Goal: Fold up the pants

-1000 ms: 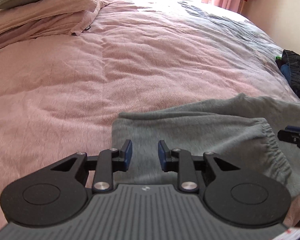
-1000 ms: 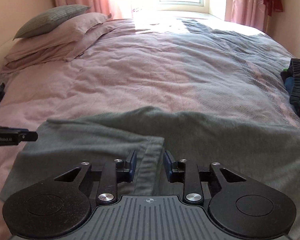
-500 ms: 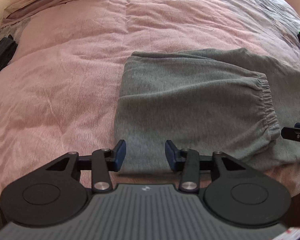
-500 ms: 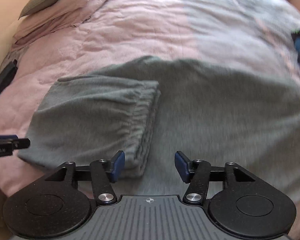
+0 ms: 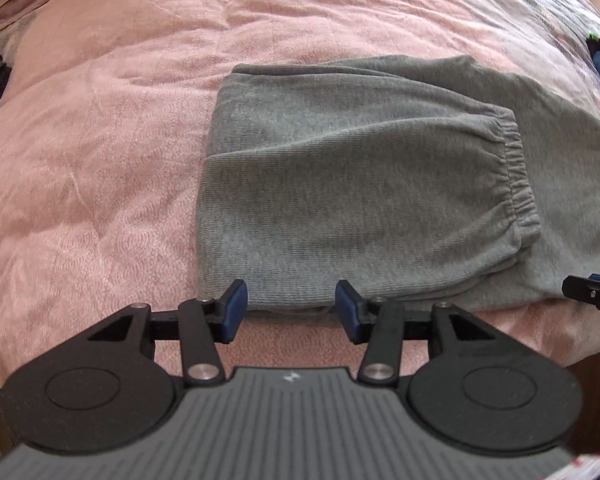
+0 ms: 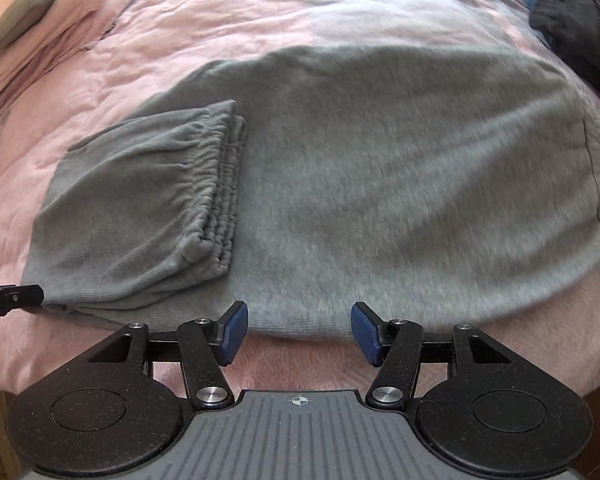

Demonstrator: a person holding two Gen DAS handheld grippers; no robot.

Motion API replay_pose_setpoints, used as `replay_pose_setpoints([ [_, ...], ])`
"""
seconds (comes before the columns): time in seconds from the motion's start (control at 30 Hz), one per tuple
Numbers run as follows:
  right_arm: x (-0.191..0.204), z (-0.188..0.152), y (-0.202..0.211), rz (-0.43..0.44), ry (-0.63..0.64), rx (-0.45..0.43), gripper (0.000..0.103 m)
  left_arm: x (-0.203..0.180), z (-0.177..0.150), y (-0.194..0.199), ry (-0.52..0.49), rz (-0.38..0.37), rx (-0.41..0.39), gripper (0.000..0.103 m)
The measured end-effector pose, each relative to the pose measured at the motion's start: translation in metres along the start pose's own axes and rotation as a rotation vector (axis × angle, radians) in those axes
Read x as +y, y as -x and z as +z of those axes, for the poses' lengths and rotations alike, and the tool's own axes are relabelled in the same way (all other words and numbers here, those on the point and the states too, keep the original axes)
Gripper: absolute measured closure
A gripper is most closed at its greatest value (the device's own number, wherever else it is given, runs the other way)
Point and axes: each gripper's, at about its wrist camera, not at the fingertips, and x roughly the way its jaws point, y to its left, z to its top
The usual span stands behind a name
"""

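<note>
Both tools are hanging wide open and empty at the bed's (image 5: 100, 128) near edge. The left tool (image 5: 287, 311) and right tool (image 6: 296, 334) are facing the partly folded pants (image 6: 380, 184), cuffs doubled over on the left.

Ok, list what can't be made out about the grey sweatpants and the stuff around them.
- Grey fleece sweatpants: right wrist view is motion-blurred, so the fabric on the right is soft.
- Underside layers at the near hem: left wrist view, hidden by the top fold.
- Dark clothing pile: cut off by the frame edge.
- Right hand-held gripper: only its tip shows in the left wrist view.
</note>
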Motion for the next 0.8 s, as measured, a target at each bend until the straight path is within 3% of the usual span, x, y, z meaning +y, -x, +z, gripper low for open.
replay_pose_setpoints([
  [0.1,0.000,-0.004,0.002,-0.015,-0.037,-0.011,0.048,0.008,0.001,0.000,-0.021,-0.016,-0.006,0.059],
  [0.17,-0.003,-0.005,0.004,-0.017,-0.064,-0.014,0.048,0.019,0.001,0.004,-0.022,-0.044,-0.049,0.057],
  [0.23,-0.008,-0.007,0.008,-0.028,-0.089,-0.025,0.048,0.036,0.002,0.007,-0.017,-0.087,-0.116,0.046],
  [0.33,-0.023,-0.007,0.013,-0.063,-0.147,-0.059,0.048,0.065,0.004,-0.001,0.028,-0.154,-0.168,0.043],
  [0.47,-0.052,-0.006,0.023,-0.103,-0.279,-0.101,0.048,0.106,0.008,-0.033,0.160,-0.256,-0.126,0.044],
  [0.63,-0.081,-0.010,0.032,-0.140,-0.403,-0.131,0.048,0.131,0.002,-0.067,0.313,-0.453,-0.073,0.044],
  [0.7,-0.089,-0.013,0.034,-0.152,-0.450,-0.134,0.048,0.129,-0.004,-0.073,0.323,-0.486,-0.061,0.050],
  [0.73,-0.095,-0.017,0.033,-0.149,-0.494,-0.124,0.048,0.127,-0.008,-0.072,0.305,-0.489,-0.077,0.063],
  [0.8,-0.097,-0.019,0.033,-0.147,-0.511,-0.119,0.048,0.122,-0.014,-0.067,0.245,-0.488,-0.116,0.070],
])
